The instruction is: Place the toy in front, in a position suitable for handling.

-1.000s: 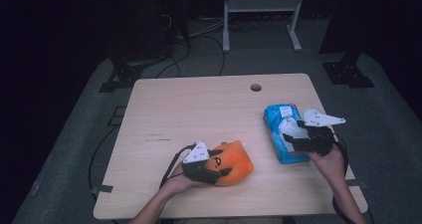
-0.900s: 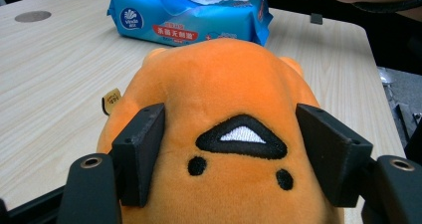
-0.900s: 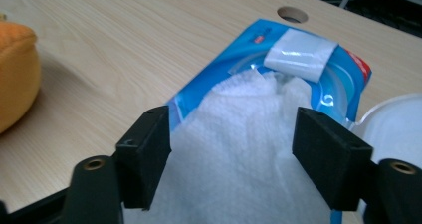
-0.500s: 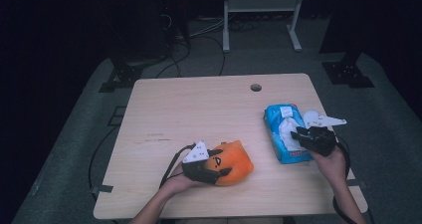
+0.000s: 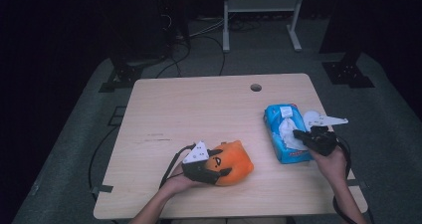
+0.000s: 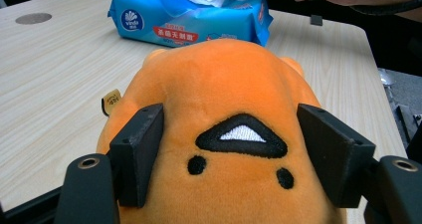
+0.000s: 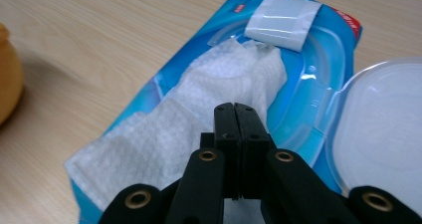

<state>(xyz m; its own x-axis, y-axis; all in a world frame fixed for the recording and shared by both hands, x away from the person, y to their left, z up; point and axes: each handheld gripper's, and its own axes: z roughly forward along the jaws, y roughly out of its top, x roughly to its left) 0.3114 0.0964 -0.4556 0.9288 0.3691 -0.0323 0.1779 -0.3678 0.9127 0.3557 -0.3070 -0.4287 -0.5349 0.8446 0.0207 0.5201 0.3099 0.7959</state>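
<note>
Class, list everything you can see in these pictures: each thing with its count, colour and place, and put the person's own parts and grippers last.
Table: one, light wood, centre of the high view, with a round hole near its far edge.
Plush toy: one, orange with a black and white face, near edge of the table, between the left jaws.
Wipes pack: one, blue, right side of the table, clear lid flipped open.
Wipe: one, white, drawn out of the pack's opening and lying on top.
Frame: one, pale metal, on the floor beyond the table.
Cables: several, dark, on the grey floor.
Left gripper: one, black, clamped on the toy.
Right gripper: one, black, jaws together over the wipe.
Hands: two, at the near edge, left, right.
</note>
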